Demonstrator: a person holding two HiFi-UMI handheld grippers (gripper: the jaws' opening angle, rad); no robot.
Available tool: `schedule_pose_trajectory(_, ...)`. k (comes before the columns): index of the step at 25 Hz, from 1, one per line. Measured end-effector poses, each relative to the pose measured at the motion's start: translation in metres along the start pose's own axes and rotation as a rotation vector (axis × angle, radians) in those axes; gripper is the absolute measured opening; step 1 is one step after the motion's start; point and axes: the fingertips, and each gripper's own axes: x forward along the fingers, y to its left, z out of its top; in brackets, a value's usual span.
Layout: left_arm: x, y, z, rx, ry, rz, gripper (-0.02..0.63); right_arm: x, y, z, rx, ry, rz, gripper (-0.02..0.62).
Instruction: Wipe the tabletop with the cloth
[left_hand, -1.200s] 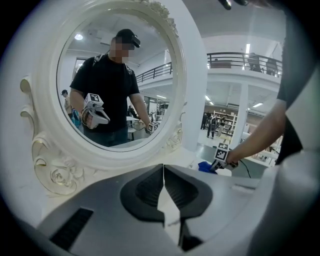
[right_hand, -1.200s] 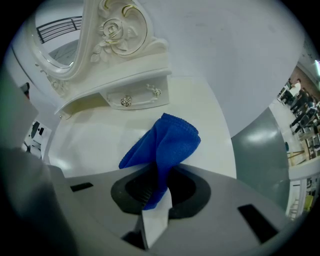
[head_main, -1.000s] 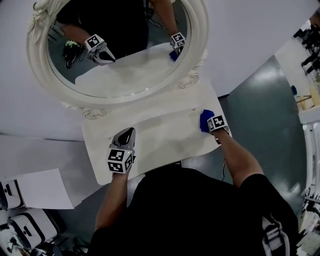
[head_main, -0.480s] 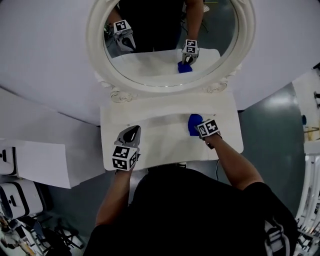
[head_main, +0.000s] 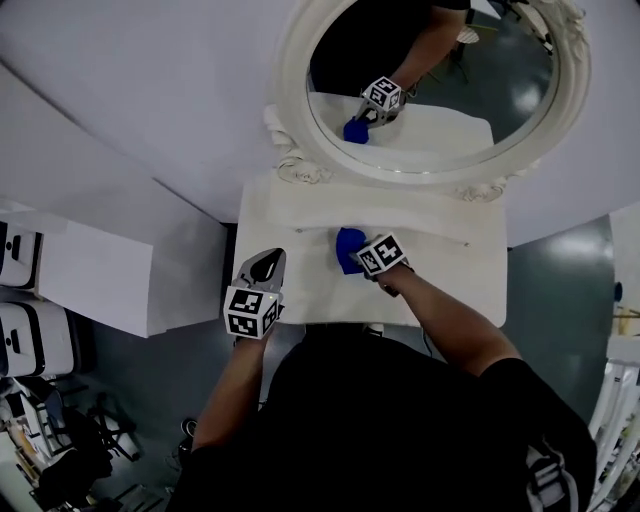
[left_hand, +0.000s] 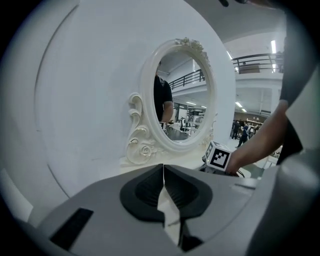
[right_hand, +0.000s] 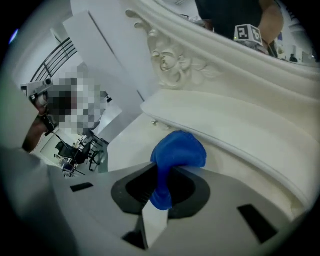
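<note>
While the right gripper (right_hand: 160, 175) has its jaws clamped on the cloth (right_hand: 178, 149), a blue wad that bulges out past the tips, the left gripper (left_hand: 163, 172) has its jaws together with nothing between them. The cloth lies against the white counter (head_main: 445, 275), a little left of the counter's middle in the head view and just in front of the raised ledge at its back. The right gripper comes in from the front, and the person's bare forearm (head_main: 450, 315) crosses the counter's front edge behind it. The left gripper hangs over the counter's left front corner, well apart from the cloth, with its tips pointing toward the back. From the left gripper view, the right gripper's marker cube shows beyond, to the right. An oval mirror (head_main: 440, 85) in a carved white frame stands at the back of the counter; its glass shows the cloth and the right gripper's cube again.
</note>
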Motion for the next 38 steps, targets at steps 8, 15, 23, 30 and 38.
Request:
schedule_pose_trajectory(8, -0.046, 0.049, -0.024, -0.045, 0.012, 0.092, 0.014, 0.077, 0.109, 0.040, -0.099, 0.049, 0.170, 0.043)
schedule_pose_trajectory(15, -0.078, 0.086, -0.044, -0.061, 0.032, 0.137, 0.014, 0.138, 0.176, 0.050, -0.133, 0.092, 0.252, 0.043)
schedule_pose_trajectory(23, -0.096, 0.119, -0.060, -0.071, 0.045, 0.155, 0.014, 0.186, 0.218, 0.039, -0.125, 0.158, 0.300, 0.043)
schedule_pose_trajectory(30, -0.095, 0.126, -0.062, -0.061, 0.050, 0.132, 0.014, 0.199, 0.207, 0.019, -0.135, 0.207, 0.269, 0.043)
schedule_pose_trajectory(38, -0.081, 0.113, -0.055, -0.031, 0.057, 0.085, 0.014, 0.183, 0.185, -0.002, -0.115, 0.205, 0.228, 0.048)
